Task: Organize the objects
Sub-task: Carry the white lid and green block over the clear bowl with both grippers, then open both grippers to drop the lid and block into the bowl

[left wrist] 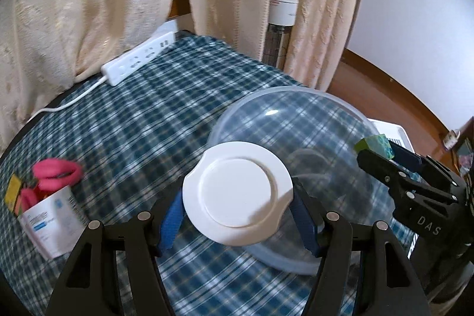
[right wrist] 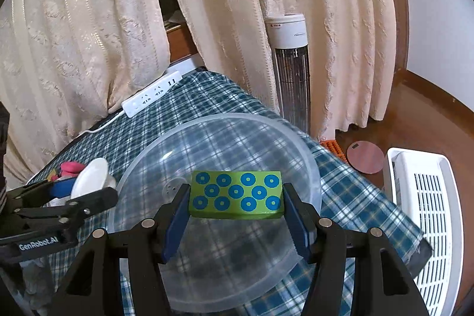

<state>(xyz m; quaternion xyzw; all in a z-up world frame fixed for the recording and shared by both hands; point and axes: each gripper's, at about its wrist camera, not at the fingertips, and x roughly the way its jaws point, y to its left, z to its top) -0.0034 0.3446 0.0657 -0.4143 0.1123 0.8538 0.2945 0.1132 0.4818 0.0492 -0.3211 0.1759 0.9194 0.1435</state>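
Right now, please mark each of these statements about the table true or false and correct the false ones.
1. The left gripper holds a white round lid. True.
2. The right gripper is empty. False: it holds a green block with blue circles.
3. The clear plastic bowl stands on a checked cloth. True.
4. The green block lies at the bottom of the bowl. False: it is held above it.
5. A white power strip lies near the curtain. True.
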